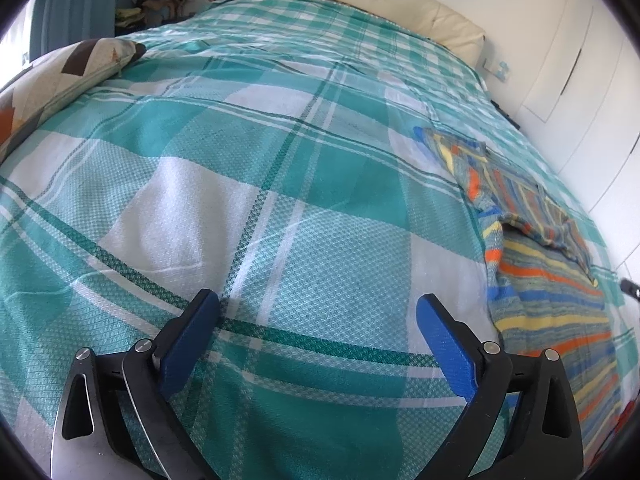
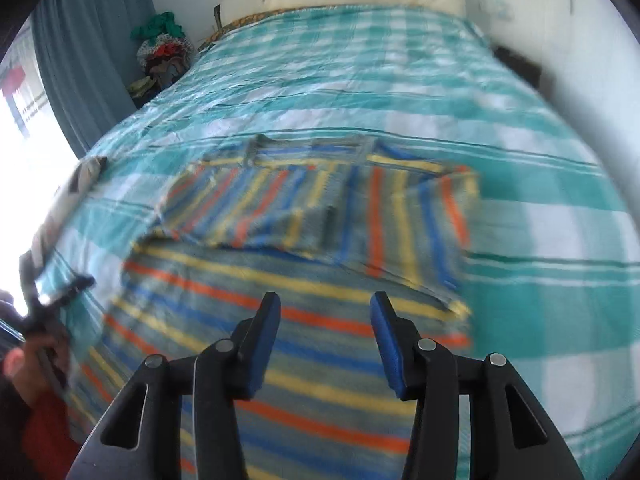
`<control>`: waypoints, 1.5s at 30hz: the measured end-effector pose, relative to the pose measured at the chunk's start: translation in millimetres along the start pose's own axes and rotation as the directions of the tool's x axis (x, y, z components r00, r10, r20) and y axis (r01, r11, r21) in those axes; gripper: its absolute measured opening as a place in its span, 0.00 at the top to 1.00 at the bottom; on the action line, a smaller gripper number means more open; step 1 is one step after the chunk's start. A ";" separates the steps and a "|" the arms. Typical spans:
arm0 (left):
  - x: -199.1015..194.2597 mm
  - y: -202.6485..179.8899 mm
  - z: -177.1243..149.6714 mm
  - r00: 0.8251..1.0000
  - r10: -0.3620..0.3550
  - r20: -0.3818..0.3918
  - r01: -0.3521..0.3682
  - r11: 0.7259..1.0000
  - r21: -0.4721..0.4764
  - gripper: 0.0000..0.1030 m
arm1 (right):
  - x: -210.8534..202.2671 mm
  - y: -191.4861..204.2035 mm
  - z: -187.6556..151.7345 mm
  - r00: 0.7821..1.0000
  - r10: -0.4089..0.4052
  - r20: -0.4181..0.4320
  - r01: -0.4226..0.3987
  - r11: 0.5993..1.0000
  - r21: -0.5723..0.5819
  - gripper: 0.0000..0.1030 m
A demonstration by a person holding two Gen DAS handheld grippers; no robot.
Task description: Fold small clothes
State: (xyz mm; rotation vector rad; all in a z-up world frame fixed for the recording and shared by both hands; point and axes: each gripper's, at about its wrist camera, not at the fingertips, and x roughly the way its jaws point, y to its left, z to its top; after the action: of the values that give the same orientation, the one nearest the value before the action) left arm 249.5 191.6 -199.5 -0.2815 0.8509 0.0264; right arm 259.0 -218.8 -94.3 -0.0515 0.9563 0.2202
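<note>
Left gripper [image 1: 318,312]: nearest item in its own view, blue-padded jaws spread wide with nothing between them, poised over bare bedspread [image 1: 248,184], a green-and-white check cloth that covers the whole bed. Right gripper [image 2: 325,308]: jaws partly apart, nothing between the pads, poised over the lower part of the garment; this view is blurred. Striped sweater [image 2: 320,216]: a small knitted piece in grey-blue with orange, yellow and blue bands, lying flat on the bedspread, its upper part folded in so that the stripes there run crosswise to those below; in the left view it lies to the right of the left gripper, near the bed's edge. A hand and a red sleeve [image 2: 44,428] show at the lower left margin of the right view, details too blurred to tell. Patterned cushion [image 1: 60,80]: on the bedspread, far left. Cream headboard [image 1: 368,4]: at the far end of the bed. Pile of clothes [image 2: 164,52]: beside the far corner, next to a blue curtain [image 2: 88,60]. White cupboard doors [image 1: 576,64]: along the right wall.
</note>
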 end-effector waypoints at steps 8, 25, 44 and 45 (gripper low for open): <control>-1.3 -9.3 -6.7 0.997 0.063 -0.040 -0.061 0.997 0.051 0.03 | -57.5 -84.2 -113.4 0.980 -0.200 0.007 0.196 0.966 0.170 0.47; -10.7 -21.7 -29.7 0.981 0.174 -0.085 -0.164 0.980 0.115 0.01 | -89.2 -109.7 -143.4 0.961 -0.260 0.094 0.220 0.925 0.311 0.39; -12.3 -20.8 -32.0 0.985 0.158 -0.067 -0.150 0.982 0.112 0.01 | -79.5 -117.7 -149.0 0.961 -0.269 0.058 0.232 0.906 0.354 0.39; -12.3 -20.8 -31.9 0.985 0.160 -0.068 -0.151 0.982 0.113 0.01 | -79.6 -117.8 -149.0 0.961 -0.269 0.058 0.232 0.906 0.355 0.39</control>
State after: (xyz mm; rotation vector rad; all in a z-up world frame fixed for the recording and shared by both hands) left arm 220.6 164.4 -205.4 -0.1145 0.9457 0.1157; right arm 119.5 -367.8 -121.8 0.1587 0.8606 -0.1844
